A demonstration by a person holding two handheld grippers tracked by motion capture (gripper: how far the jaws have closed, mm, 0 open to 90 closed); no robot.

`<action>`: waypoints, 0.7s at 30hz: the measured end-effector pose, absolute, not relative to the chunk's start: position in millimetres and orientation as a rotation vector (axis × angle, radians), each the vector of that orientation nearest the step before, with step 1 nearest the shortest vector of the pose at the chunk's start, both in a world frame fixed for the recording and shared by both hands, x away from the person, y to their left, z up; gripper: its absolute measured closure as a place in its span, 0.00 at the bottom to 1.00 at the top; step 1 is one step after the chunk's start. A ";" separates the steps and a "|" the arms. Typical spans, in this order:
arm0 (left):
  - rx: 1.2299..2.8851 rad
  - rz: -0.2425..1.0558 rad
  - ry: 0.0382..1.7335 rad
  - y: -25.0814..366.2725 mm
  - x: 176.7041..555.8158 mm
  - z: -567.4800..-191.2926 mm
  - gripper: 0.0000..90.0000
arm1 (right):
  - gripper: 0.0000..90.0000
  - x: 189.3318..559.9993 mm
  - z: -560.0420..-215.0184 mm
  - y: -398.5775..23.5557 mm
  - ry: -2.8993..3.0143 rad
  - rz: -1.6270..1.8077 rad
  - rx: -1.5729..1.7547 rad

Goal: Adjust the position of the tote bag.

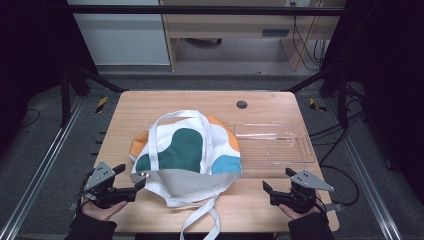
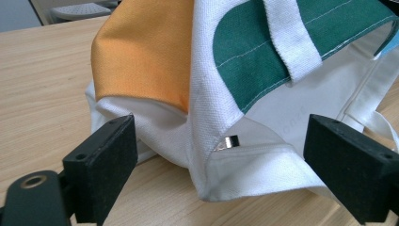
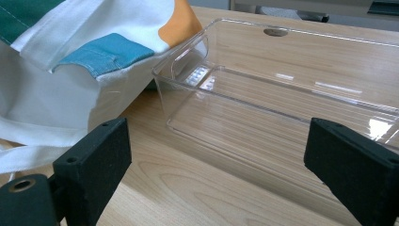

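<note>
Canvas tote bag (image 1: 187, 155), white with green, orange and blue patches, lying flat near the middle of the desk (image 1: 150, 105). Its open mouth faces the person's edge, the grey lining showing inside; its long axis runs from that mouth away toward the far edge. One white strap (image 1: 157, 145) loops over the upper panel, and another (image 1: 202, 220) trails off the near edge of the desk.

In the left gripper view the bag's near left corner (image 2: 211, 183), with a small metal snap (image 2: 230, 141) just above the hem, sits directly ahead of and between the jaws. The left gripper (image 1: 132, 179) has its jaws apart and holds nothing; in the high view one jaw tip lies just beside that corner of the mouth, though contact cannot be confirmed. The left hand (image 1: 100, 210) is therefore judged the nearer, and a straight advance along the jaw line would probably bring the hem into the gap.

A clear plastic tray (image 1: 300, 150) rests to the right of the bag, its left end touching or tucked under the bag's edge. The right gripper (image 1: 277, 184), jaws likewise apart and empty, hovers near the desk's front right, well apart from the bag and pointing toward the tray (image 3: 282, 117).
</note>
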State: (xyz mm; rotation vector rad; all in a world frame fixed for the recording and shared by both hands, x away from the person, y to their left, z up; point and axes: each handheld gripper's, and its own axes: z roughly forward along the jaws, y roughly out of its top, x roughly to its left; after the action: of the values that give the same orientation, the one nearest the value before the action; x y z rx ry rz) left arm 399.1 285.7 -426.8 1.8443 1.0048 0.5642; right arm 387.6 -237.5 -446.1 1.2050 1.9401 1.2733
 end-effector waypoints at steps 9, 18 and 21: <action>1.852 0.567 0.998 286.2 398.8 -427.8 0.19 | 0.12 386.9 -445.5 -235.5 1.945 1.256 1.204; 1.852 0.590 1.003 286.1 401.3 -428.6 0.32 | 0.23 386.7 -443.2 -225.3 1.994 1.260 1.179; 1.859 0.594 1.007 286.1 402.7 -429.0 0.36 | 0.26 386.3 -441.7 -220.4 2.010 1.263 1.164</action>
State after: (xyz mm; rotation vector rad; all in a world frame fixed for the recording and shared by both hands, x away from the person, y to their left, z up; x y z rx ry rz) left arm 402.7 286.1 -429.0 1.8587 1.0074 0.5942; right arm 386.3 -220.4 -441.7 1.1644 2.0104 1.2633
